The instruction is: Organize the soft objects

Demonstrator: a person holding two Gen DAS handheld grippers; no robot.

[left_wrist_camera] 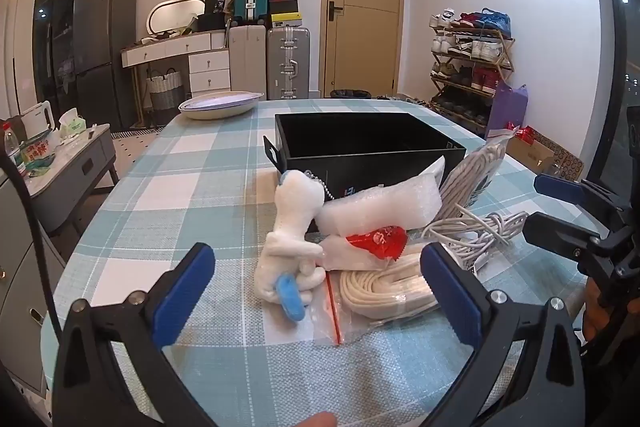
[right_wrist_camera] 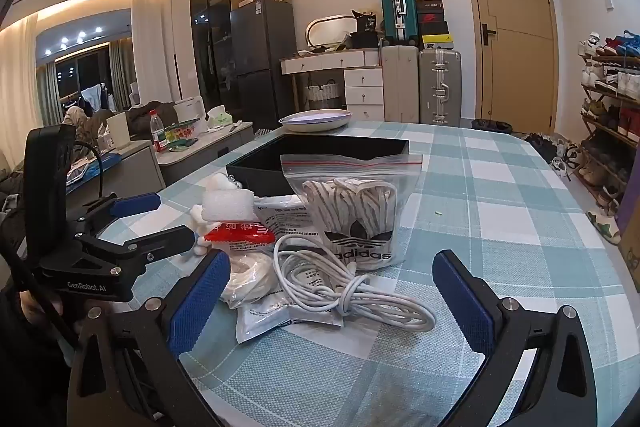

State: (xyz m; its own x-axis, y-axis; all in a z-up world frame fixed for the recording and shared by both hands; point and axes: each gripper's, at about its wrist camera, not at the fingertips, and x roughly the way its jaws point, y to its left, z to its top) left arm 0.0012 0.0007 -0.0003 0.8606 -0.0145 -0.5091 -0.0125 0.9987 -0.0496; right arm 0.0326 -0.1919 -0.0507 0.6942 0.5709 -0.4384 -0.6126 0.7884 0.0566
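nothing sorted yet, by the look of it: the black box (left_wrist_camera: 360,143) sits open on the checked tabletop (left_wrist_camera: 168,195) and, as far as its visible interior shows, holds nothing. all the soft things are heaped just in front of it, touching or overlapping. white plush toy with blue ear (left_wrist_camera: 294,247) lies nearest the left side; foam wrap (left_wrist_camera: 384,203) leans against the box wall; a red packet (left_wrist_camera: 378,241) rests on a clear bag holding coiled cream cord (left_wrist_camera: 384,287). zip bag of striped laces with adidas print (right_wrist_camera: 356,211) stands upright against the box; bundled white cable (right_wrist_camera: 352,291) lies on flat white pouches (right_wrist_camera: 276,315) before it. left tool (left_wrist_camera: 316,291) is spread wide, empty, hovering short of the plush. right tool (right_wrist_camera: 332,295) is likewise spread wide, empty, facing the cable. every item remains to be moved, presumably into the box.
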